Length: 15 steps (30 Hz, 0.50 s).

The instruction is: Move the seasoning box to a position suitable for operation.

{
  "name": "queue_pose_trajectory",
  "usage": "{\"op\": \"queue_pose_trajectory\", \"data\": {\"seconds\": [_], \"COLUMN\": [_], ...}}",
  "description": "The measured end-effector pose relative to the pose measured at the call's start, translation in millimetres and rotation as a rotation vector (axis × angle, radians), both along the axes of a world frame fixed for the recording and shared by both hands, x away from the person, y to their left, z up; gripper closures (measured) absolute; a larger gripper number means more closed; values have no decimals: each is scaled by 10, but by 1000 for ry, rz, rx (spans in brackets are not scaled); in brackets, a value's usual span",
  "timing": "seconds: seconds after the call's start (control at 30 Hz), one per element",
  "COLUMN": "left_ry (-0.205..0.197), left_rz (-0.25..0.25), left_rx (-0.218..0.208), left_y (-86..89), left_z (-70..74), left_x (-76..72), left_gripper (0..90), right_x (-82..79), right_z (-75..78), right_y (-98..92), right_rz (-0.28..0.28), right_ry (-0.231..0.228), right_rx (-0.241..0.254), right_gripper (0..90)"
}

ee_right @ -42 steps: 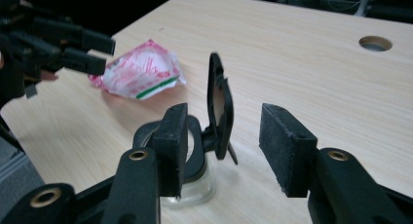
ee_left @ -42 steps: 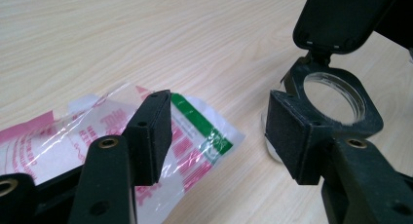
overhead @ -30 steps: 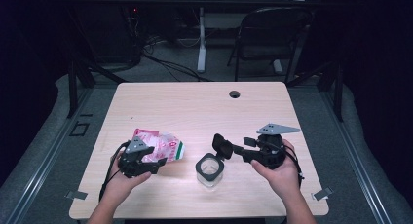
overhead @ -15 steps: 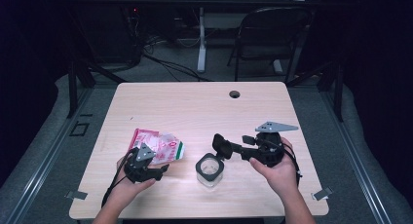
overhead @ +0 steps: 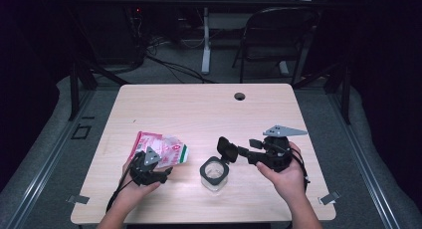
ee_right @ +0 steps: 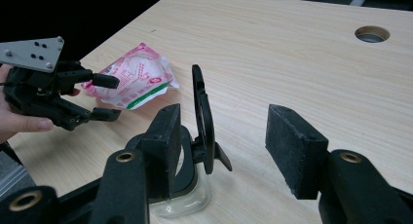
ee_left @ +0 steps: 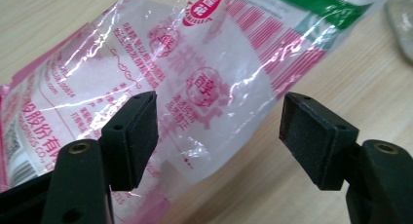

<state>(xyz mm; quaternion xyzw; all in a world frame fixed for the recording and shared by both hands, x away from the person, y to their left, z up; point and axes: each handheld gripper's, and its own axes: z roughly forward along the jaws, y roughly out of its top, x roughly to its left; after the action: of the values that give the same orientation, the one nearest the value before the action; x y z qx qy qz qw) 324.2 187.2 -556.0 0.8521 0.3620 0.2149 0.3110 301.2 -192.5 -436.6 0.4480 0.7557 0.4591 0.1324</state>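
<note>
The table is bare across its whole far half, save a cable hole near the far edge. Toward the near edge, a pink bag lies left of centre and a glass jar with its flip lid raised stands at centre, an open strip between them. The near right corner is bare wood.

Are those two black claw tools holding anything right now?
No. The left gripper has open jaws over the pink-and-white bag, not pinching it. The right gripper, also open, is beside the jar.
</note>
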Motion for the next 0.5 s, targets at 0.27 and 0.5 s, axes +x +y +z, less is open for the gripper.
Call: {"op": "queue_pose_trajectory", "data": {"seconds": [0.27,0.5], "left_ry": [-15,-39], "left_rz": [-4,3], "left_rx": [14,49], "left_y": [-11,-47], "left_z": [-57,-88], "left_x": [50,90], "left_gripper": [353,362], "right_x": [-23,-47], "right_z": [-32,-51], "right_y": [4,-28], "right_rz": [-2,-15], "right_ry": [10,9], "right_rx": [-4,0], "right_gripper": [475,474]}}
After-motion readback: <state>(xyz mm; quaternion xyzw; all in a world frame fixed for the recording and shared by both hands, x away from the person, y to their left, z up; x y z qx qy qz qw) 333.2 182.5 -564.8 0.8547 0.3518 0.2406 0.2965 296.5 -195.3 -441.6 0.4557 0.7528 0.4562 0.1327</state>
